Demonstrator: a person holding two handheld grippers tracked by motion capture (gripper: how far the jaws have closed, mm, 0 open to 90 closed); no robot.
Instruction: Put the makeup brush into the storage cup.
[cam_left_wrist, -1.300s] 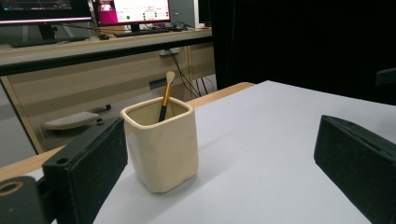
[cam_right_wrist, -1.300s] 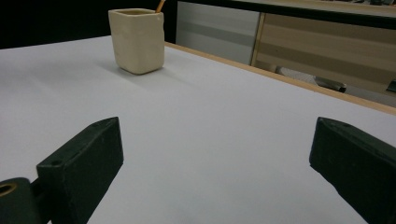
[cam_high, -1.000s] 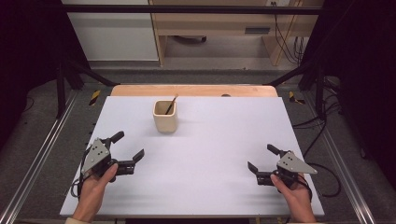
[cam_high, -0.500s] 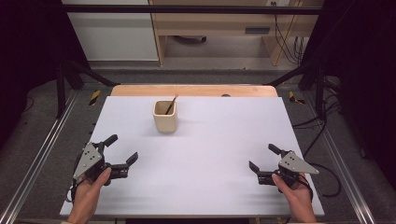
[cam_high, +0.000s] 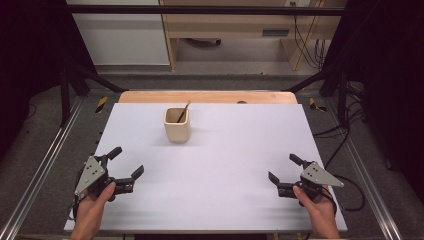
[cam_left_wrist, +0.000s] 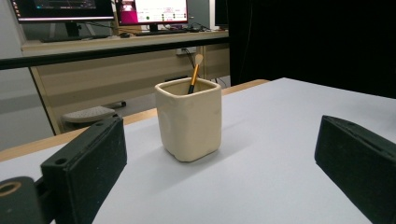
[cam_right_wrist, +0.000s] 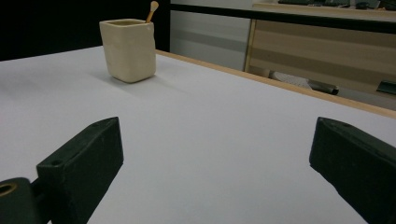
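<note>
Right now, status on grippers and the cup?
Left gripper open, empty, near table edge. Right gripper open, empty, likewise. Cup upright mid-table toward the far side, brush leaning inside, untouched. Nothing between grippers and cup.

Cup (cam_high: 177, 125) on table (cam_high: 240, 150), far-centre, upright; brush (cam_high: 183, 112) in cup; left claw (cam_high: 126, 166) near-left, right claw (cam_high: 285, 169) near-right
</note>
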